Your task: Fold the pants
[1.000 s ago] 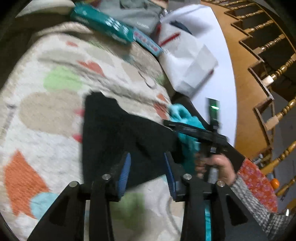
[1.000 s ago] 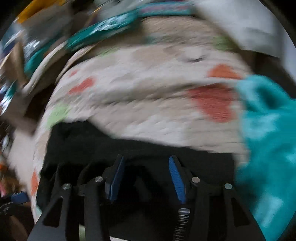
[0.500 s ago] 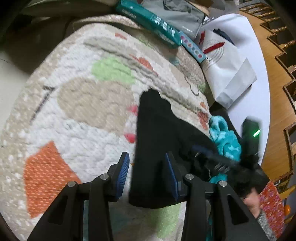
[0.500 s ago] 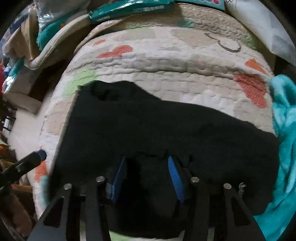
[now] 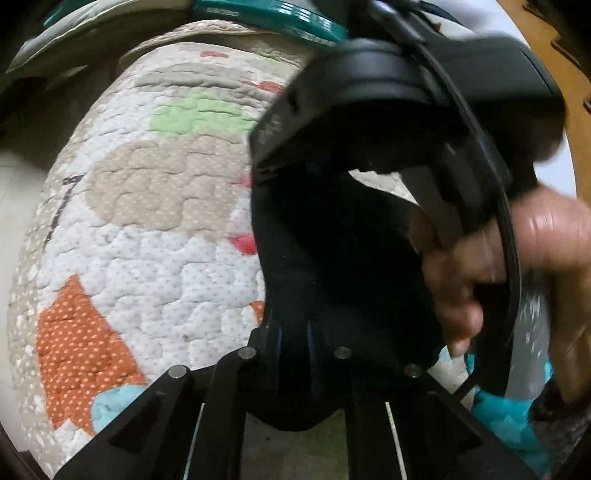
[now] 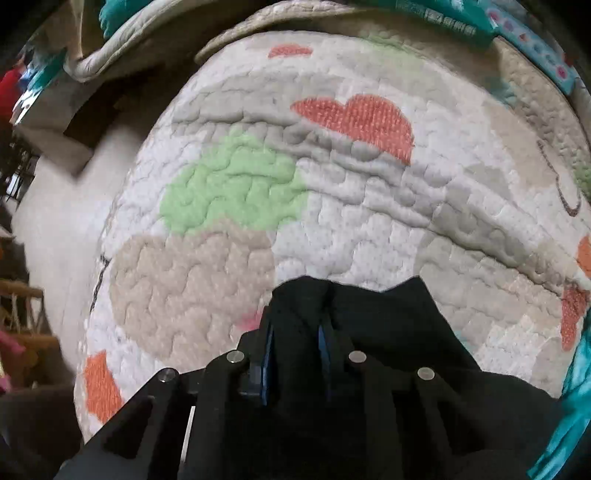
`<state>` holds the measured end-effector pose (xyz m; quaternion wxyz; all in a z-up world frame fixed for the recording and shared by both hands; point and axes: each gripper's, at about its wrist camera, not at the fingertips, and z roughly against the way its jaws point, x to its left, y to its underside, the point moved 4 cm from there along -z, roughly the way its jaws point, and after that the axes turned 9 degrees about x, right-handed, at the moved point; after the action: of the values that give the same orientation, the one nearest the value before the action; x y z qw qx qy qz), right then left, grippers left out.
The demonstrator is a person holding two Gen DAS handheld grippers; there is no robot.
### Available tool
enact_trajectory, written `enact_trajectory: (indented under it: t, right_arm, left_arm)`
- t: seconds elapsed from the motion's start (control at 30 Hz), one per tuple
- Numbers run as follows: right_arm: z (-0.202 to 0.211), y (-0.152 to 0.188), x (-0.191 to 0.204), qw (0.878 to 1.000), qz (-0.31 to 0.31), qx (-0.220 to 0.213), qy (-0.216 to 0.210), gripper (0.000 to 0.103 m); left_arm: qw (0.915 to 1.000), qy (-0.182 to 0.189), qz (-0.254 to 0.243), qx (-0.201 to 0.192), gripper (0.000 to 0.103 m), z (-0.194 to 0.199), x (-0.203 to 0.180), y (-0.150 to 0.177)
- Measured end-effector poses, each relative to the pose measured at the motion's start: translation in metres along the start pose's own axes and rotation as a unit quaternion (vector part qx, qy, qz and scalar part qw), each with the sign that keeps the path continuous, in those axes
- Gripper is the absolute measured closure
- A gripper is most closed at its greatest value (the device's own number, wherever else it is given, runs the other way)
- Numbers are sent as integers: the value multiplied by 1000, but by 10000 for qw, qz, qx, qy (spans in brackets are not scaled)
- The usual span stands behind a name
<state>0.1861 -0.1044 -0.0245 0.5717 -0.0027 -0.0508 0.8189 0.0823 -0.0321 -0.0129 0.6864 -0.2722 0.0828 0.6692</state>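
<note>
- The left tool (image 5: pixel 293 341) is pinching the near edge of the soft black pants (image 5: pixel 332 258); the right tool (image 6: pixel 295 334), jaws just narrowing, is clamping a bunched fold.
- Both grips are looking shallow, so thin fabric may be slipping free during lifting.
- The pants are lying crumpled on the quilted patchwork bedcover (image 6: pixel 332 221).

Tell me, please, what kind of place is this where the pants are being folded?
Most likely a room in a home, perhaps a bedroom. The black pants lie on a quilted mat with coloured patches, teal packages sit at its far edge, and there is a wooden floor beyond it.
</note>
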Motion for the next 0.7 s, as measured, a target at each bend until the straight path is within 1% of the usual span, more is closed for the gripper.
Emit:
enact_trajectory:
  t: [0.07, 0.17, 0.23, 0.33, 0.4, 0.47, 0.5, 0.53, 0.57, 0.6, 0.63, 0.7]
  right_arm:
    - [8, 4, 0, 9999, -43, -101, -85, 85]
    - [21, 6, 5, 9986, -182, -249, -437, 86]
    - [26, 3, 17, 9977, -149, -288, -601, 86]
    - [29, -7, 54, 9962, 71, -366, -788, 86]
    - [27, -17, 82, 9949, 237, -415, -887, 86]
    - [18, -26, 100, 9942, 270, -442, -939, 79]
    - [15, -30, 106, 9940, 267, -449, -959, 71]
    - [15, -34, 109, 9937, 265, -472, -983, 68]
    - [20, -35, 109, 9923, 254, -534, -1087, 67]
    - [33, -35, 101, 9894, 176, -695, -1261, 61]
    - [39, -36, 95, 9881, 101, -817, -1303, 53]
    - [66, -25, 61, 9857, -168, -1157, -1213, 48]
  left_arm:
    - [9999, 49, 147, 8, 94, 10, 8, 1]
    - [9996, 7, 247, -107, 94, 29, 24, 5]
    - [9990, -121, 359, -221, 94, 43, 40, 7]
    - [9967, -334, 645, -349, 94, 63, 69, 10]
    - [9944, -551, 805, -412, 93, 72, 88, 13]
    - [9920, -671, 1018, -342, 88, 73, 104, 16]
    - [9910, -646, 1142, -251, 85, 72, 111, 18]
    - [9896, -553, 1317, -178, 81, 71, 118, 19]
    - [9884, -414, 1454, -154, 81, 73, 122, 21]
    - [9878, -328, 1514, -145, 81, 74, 124, 20]
    - [9874, -293, 1547, -164, 80, 78, 127, 20]
    - [9860, -314, 1614, -266, 76, 84, 132, 19]
